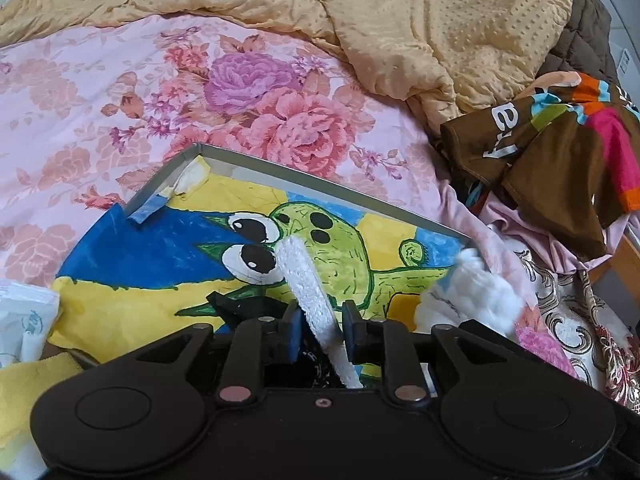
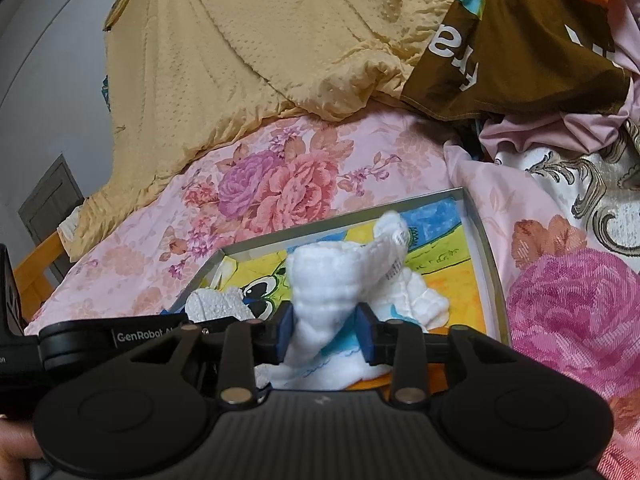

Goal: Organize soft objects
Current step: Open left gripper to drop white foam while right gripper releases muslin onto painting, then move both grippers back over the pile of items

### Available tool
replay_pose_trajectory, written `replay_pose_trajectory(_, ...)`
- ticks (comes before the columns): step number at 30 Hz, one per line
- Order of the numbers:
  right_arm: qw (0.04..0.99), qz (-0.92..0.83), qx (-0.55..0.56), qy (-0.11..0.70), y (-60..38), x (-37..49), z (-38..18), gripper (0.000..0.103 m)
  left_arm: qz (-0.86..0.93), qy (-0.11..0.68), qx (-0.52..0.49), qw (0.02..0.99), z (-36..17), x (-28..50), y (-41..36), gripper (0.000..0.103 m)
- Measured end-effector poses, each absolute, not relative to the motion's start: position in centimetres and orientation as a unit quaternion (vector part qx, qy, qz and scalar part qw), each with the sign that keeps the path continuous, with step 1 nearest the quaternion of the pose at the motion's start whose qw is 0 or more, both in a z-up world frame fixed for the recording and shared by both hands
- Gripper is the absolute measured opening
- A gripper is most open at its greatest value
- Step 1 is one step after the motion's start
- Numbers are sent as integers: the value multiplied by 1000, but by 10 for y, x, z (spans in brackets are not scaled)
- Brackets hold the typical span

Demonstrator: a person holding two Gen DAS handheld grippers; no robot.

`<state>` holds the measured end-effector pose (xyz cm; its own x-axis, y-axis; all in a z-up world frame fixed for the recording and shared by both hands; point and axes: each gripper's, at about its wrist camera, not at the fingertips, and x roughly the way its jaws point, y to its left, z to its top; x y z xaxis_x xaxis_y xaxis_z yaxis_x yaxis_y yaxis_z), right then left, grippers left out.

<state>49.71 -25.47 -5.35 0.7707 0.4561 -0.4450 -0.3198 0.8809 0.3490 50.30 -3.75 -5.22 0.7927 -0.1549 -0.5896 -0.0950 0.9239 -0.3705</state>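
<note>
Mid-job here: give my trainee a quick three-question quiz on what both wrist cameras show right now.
1. True or false: the tray rests on the yellow blanket.
2. What is between the right gripper's fingers? A) brown shirt B) white cloth C) tissue pack
3. Fill in: the white foam strip stands between the fingers of the ___ gripper.
Key: 1 false, it lies on the pink floral sheet. 2 B. 3 left gripper.
</note>
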Motion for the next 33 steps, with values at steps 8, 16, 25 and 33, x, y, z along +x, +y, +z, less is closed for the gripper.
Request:
replay_pose_trajectory(8,934,205,125,265,-254,494,-52,51,-13,330,-184,926,-45,498,-36,31)
replay_pose_trajectory(16,943,194,111,246,-257,488,-44,78,-7,322,-172,931,-34,490,-33,63)
replay_pose_trajectory(25,957,176,87,216,-259,467,-25,89,2,292,-143,946,-7,468,-31,85)
replay_pose_trajectory(33,967,160,91,176,-272,434,-3,103,-2,251,-125,960,13,424,-33,102)
